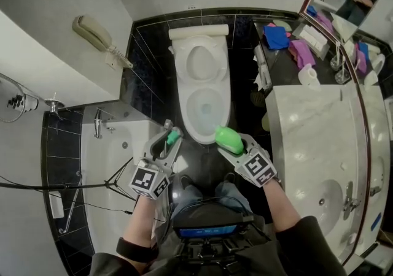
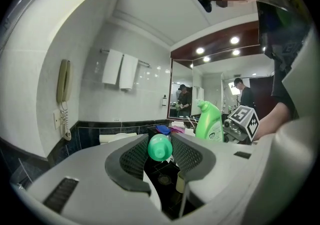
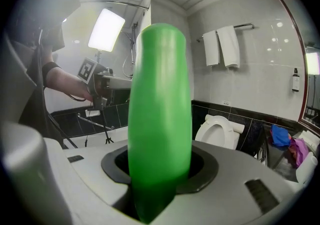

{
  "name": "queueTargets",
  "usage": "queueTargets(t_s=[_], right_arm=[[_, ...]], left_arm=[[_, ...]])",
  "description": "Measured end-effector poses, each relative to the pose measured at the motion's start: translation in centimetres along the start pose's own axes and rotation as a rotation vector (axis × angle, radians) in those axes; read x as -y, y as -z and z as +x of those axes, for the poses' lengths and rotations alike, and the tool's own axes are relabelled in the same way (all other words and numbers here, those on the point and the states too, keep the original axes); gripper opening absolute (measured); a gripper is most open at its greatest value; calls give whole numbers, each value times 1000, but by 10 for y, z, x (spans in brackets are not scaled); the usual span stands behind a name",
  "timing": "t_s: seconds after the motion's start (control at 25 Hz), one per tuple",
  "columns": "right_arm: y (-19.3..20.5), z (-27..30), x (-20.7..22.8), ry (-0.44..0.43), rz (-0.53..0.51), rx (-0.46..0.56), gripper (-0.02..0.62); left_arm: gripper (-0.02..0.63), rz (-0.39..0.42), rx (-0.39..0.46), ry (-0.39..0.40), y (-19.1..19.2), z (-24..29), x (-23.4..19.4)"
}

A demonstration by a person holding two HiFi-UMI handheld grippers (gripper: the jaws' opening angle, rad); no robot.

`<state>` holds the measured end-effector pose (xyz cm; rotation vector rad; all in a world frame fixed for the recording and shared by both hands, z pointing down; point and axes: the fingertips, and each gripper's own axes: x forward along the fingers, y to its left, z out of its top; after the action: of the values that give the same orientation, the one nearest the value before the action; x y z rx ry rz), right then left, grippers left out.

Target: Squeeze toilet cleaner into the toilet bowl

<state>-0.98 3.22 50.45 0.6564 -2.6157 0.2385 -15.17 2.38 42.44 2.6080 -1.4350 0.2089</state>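
The white toilet stands ahead with its lid up and its bowl uncovered. My right gripper is shut on the green toilet cleaner bottle, held near the bowl's front rim. In the right gripper view the bottle stands upright between the jaws and fills the middle; the toilet shows beyond it. My left gripper is shut on the small green cap, left of the bowl's front. The cap sits between the pads in the left gripper view, with the bottle off to the right.
A white bathtub with a tripod stand lies at the left. A marble counter with a sink is at the right. Coloured cloths and a paper roll lie beside the toilet. A wall phone hangs at the upper left.
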Motion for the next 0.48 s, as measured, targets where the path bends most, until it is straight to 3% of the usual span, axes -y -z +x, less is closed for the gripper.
queueTargets(t_s=[0.48], right_arm=[[2, 16, -16, 15, 11, -47, 199]], left_arm=[[150, 21, 8, 25, 3, -32, -20]])
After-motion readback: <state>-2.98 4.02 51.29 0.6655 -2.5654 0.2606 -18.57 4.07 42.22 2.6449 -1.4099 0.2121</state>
